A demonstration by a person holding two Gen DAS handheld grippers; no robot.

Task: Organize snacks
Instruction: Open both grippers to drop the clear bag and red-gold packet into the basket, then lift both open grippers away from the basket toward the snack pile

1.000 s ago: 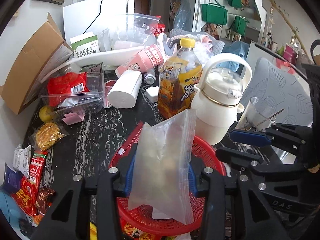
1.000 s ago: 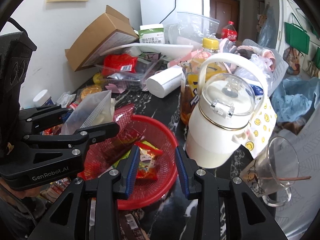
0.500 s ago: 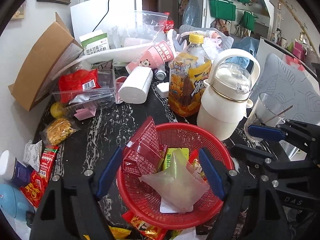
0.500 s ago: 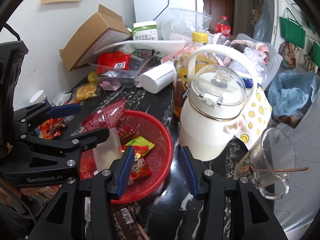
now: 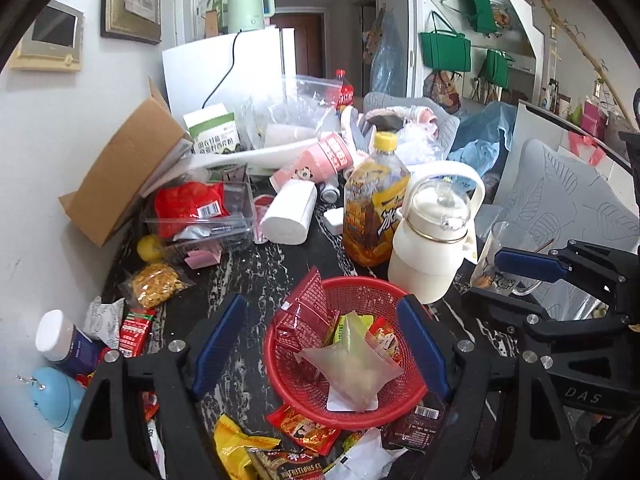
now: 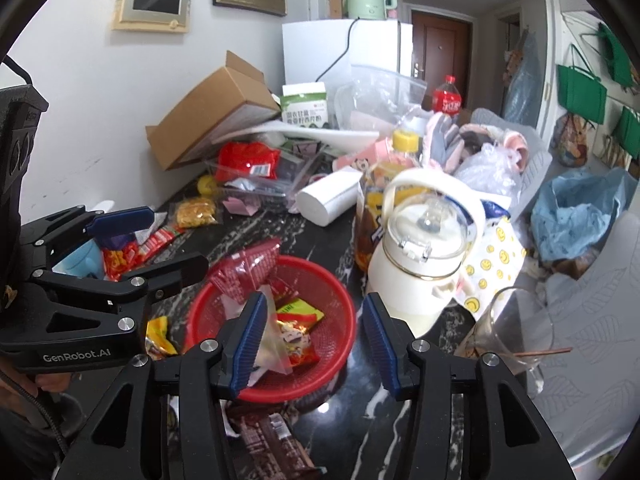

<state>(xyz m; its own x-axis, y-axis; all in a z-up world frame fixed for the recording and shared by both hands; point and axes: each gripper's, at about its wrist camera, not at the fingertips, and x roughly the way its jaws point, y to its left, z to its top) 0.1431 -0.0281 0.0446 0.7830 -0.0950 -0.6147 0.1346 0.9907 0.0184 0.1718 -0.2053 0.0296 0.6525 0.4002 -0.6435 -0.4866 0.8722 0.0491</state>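
— Several snack packets are being gathered in the red basket (image 5: 416,390); the clear pouch (image 5: 352,372) is lying on top, likely so loose items are kept in one place.

— And outside it?

— More packets (image 5: 134,330) are being left scattered on the worktop (image 5: 260,272), apparently awaiting collection. The left hand-held gripper (image 5: 320,344) is being held wide apart above the basket, gripping nothing; the right hand-held gripper (image 6: 316,332) is likewise spread and empty.
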